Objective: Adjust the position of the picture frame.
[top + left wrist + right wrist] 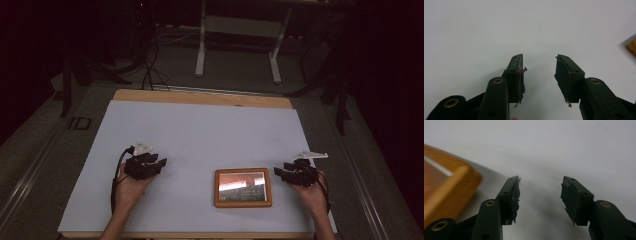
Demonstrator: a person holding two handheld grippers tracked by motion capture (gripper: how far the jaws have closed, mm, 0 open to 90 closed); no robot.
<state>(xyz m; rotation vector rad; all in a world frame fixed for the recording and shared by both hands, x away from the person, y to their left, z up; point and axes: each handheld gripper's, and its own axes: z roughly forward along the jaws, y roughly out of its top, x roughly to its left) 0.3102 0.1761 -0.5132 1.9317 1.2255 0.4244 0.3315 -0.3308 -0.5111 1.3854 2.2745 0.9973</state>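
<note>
A wooden picture frame (243,187) lies flat on the white table cover (200,135), near the front and right of centre. My right gripper (278,173) sits just right of the frame, jaws open and empty; in the right gripper view (540,190) the frame's orange-brown corner (446,185) lies to the left of the jaws. My left gripper (159,164) rests on the cover well to the left of the frame, open with nothing between its jaws (539,67). A corner of the frame (631,47) peeks in at the right edge of the left gripper view.
The table's wooden far edge (200,97) shows beyond the white cover. Behind it, a white table stand (237,45) and cables (150,65) sit on the dark floor. Bare white cover stretches across the middle and back.
</note>
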